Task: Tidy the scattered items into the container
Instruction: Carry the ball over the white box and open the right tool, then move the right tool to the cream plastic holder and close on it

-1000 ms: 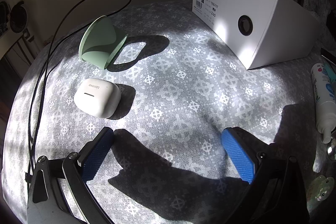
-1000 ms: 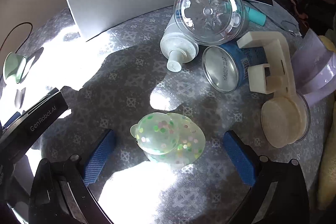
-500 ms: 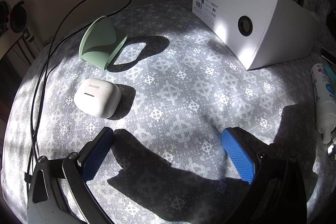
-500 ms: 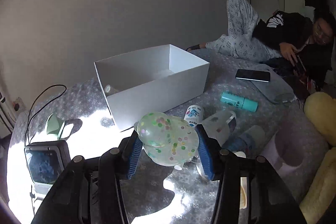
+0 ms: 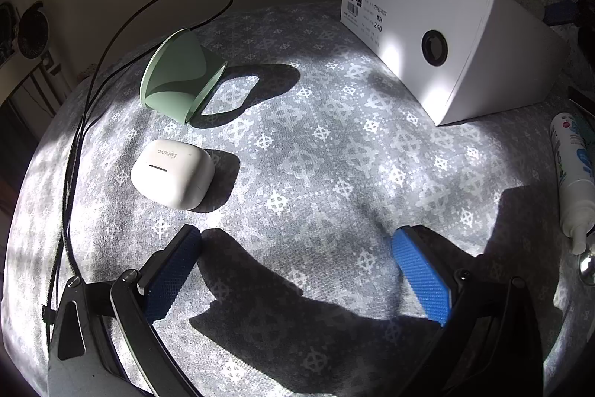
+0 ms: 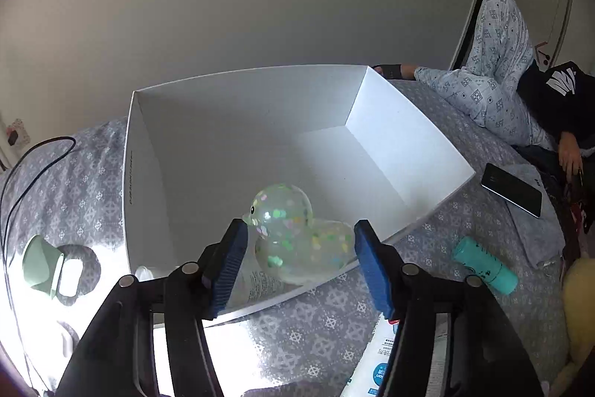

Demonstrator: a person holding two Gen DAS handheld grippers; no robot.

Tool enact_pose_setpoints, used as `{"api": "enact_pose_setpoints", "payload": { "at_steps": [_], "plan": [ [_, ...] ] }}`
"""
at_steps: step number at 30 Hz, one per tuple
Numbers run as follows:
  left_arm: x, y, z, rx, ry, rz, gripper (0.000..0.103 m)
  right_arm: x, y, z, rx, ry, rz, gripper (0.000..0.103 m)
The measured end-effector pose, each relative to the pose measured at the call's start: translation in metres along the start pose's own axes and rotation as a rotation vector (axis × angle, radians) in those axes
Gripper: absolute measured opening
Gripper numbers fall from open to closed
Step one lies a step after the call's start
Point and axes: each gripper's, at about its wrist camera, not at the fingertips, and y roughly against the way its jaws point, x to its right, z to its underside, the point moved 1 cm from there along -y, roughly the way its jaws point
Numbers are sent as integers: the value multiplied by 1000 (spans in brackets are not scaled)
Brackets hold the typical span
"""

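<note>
Right gripper [image 6: 299, 240] clamped on clear confetti duck [image 6: 297, 233] above near edge of open white box [image 6: 409, 136], left gripper [image 5: 295, 248] spread wide over patterned bedspread [image 5: 316, 173] near white earbud case [image 5: 173, 172].

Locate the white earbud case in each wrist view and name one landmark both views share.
Left wrist: white earbud case lies left of centre on the patterned cover, just below the green cup.
Right wrist: earbud case sits at far left, beside the same cup.
Shared landmark: the white box.
</note>
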Motion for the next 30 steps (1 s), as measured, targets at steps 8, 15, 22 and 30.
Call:
{"api": "enact_pose_setpoints", "payload": {
  "at_steps": [8,15,22,30],
  "plan": [
    [0,2,1,0,0,0,103,13,119,62,377,-135,36,103],
    [0,3,3,1,0,0,103,14,125,139,99,-185,205,103],
    [0,4,4,2,1,0,103,95,118,204,-108,-340,441,103],
    [0,5,5,2,1,0,103,152,51,234,-342,-685,173,103]
  ]
}}
